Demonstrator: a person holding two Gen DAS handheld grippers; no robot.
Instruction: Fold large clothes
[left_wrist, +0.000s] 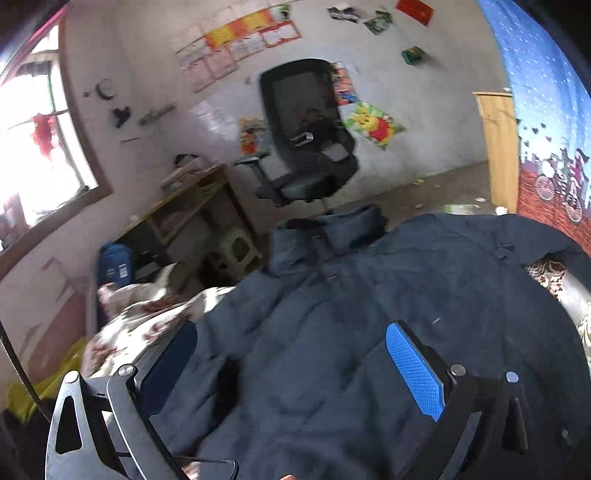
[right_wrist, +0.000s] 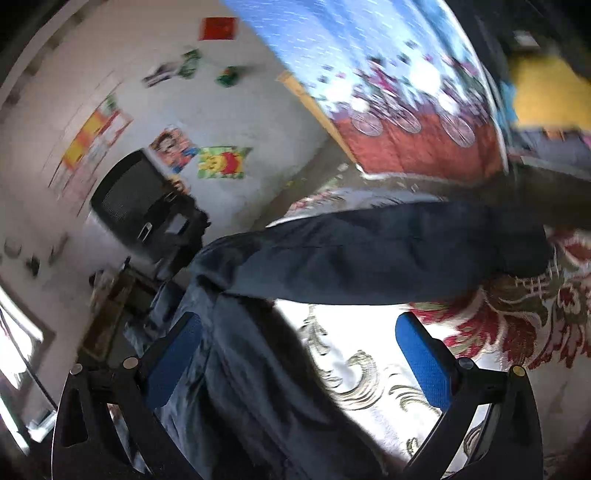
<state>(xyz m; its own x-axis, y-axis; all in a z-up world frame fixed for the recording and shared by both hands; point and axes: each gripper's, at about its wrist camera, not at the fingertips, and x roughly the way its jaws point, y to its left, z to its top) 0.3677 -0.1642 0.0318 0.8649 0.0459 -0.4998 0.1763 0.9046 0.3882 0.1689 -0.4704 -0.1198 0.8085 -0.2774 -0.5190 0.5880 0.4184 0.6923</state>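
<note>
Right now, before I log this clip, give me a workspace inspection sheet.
Surface: bed with floral cover, partly sunlit.
Job's things: dark blue padded coat spread on the bed, one sleeve stretched sideways, unfolded.
Clutter: yellow-green cloth at the bed edge; litter on the floor.
Grippers: left gripper open above the coat; right gripper open over the coat's edge; neither grips cloth.
Cables: thin black cable by the left gripper.
Surroundings: office chair, wooden desk, posters, window, printed curtain.
</note>
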